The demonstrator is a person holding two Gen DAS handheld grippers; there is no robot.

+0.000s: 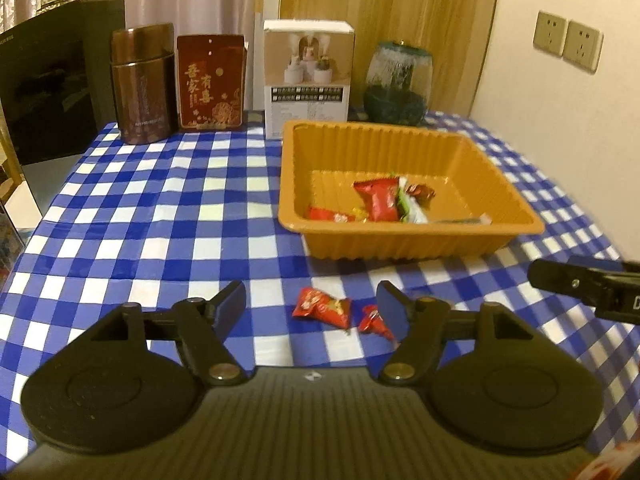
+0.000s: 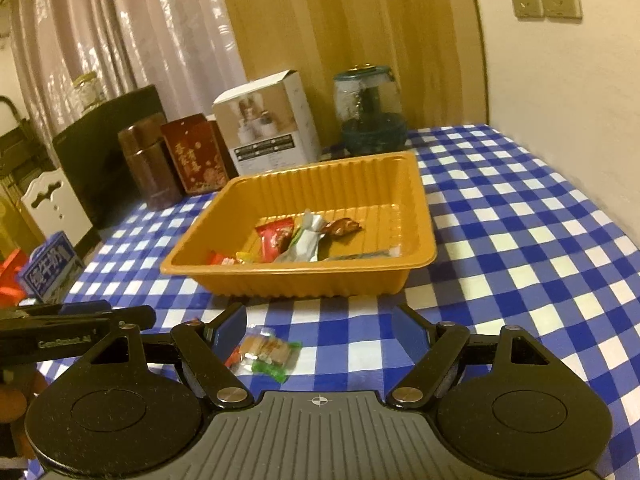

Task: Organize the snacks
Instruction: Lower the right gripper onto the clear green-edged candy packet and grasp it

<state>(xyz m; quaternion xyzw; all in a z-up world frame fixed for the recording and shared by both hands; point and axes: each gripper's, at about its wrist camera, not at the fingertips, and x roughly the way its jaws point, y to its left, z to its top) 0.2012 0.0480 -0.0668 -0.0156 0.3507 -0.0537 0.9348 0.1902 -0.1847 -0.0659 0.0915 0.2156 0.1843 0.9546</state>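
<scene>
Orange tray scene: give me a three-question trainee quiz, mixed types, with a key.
1. True or false: the orange tray already holds several wrapped snacks.
2. Which lies between the left claw fingers on the cloth? A) red candy wrappers B) a glass jar C) a white box
3. Fill in: the right claw stands ___ over a clear-wrapped snack.

Key: 1 true; 2 A; 3 open
</scene>
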